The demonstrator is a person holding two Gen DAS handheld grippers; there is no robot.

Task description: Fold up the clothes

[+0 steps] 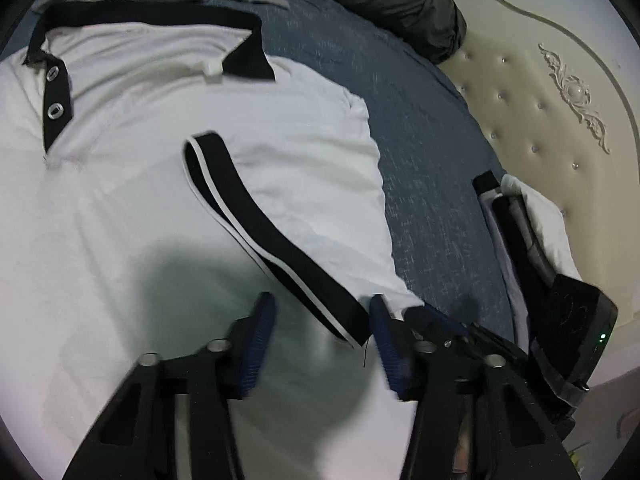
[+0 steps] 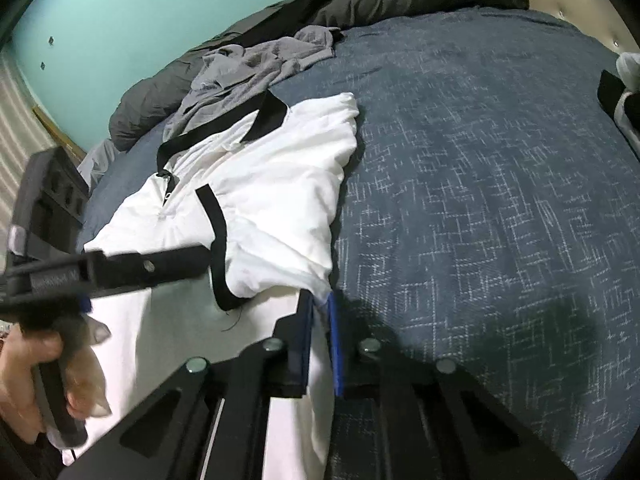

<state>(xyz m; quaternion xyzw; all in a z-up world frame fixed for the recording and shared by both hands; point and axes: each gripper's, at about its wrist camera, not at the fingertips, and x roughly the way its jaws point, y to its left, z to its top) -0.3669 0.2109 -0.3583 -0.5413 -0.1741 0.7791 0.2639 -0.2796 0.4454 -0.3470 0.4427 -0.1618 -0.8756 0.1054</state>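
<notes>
White polo shirt [image 1: 120, 208] lies flat on the blue bed cover [image 2: 480, 200], one sleeve [image 1: 272, 240] folded in over the chest. Left tongs [image 1: 320, 344] parted above the sleeve cuff, gripping nothing. Right tongs [image 2: 320, 344] clenched on the shirt's side edge. Grey garment [image 2: 256, 68] crumpled beyond the collar.

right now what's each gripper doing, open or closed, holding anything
left gripper: open, holding nothing, over the white polo shirt
right gripper: shut on the shirt's edge
</notes>
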